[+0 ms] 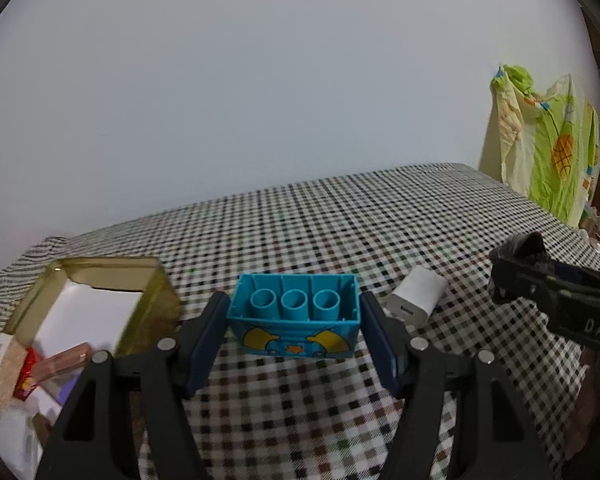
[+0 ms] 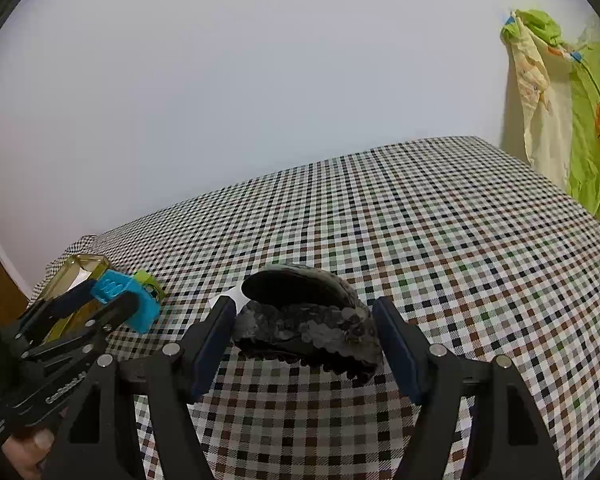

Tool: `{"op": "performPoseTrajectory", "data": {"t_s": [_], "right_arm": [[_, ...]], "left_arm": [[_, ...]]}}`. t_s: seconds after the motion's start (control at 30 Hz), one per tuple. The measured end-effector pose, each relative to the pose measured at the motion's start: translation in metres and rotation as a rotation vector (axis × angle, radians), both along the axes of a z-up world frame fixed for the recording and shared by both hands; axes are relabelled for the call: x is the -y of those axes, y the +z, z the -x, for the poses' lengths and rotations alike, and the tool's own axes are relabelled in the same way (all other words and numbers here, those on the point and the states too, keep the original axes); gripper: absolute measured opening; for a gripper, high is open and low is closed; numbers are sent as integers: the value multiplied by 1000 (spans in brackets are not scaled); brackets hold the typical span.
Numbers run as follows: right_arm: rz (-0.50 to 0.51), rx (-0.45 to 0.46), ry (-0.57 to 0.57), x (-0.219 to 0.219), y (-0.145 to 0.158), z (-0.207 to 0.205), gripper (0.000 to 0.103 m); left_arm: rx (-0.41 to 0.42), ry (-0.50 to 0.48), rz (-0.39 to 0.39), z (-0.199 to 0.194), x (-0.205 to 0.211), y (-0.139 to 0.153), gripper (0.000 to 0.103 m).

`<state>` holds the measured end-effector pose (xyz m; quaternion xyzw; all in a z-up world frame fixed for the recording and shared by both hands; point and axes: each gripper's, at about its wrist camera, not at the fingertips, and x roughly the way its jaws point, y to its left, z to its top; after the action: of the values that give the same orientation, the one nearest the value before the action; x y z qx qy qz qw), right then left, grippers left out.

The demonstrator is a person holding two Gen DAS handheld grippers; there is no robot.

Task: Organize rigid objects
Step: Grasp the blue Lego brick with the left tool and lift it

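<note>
My left gripper (image 1: 294, 322) is shut on a blue toy brick (image 1: 294, 318), held hollow side up above the checkered cloth; the brick also shows in the right wrist view (image 2: 126, 298). A gold tin box (image 1: 100, 304) with several small items inside lies just left of it. A white charger (image 1: 418, 296) lies on the cloth to the right of the brick. My right gripper (image 2: 304, 328) is shut on a dark scaly shell-like object (image 2: 308, 316); it also shows at the right in the left wrist view (image 1: 512, 264).
The checkered tablecloth (image 2: 440, 240) covers the table up to a plain white wall. A green and yellow cloth (image 2: 572, 112) hangs at the far right. The tin box shows at the left in the right wrist view (image 2: 76, 276).
</note>
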<state>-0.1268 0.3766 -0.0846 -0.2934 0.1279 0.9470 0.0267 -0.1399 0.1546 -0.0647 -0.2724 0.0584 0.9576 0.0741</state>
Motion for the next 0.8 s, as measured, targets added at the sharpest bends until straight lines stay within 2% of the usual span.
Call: {"op": "performPoseTrajectory", "data": {"t_s": [0.2, 0.43, 0.8], "right_arm": [[-20, -46, -6, 7, 6, -8, 73], [-25, -51, 9, 19, 6, -12, 73], [-53, -81, 44, 31, 6, -9, 73]], "left_arm": [[-50, 22, -13, -19, 10, 5, 65], [-28, 61, -68, -22, 34, 4, 65], [-63, 52, -83, -40, 44, 6, 65]]}}
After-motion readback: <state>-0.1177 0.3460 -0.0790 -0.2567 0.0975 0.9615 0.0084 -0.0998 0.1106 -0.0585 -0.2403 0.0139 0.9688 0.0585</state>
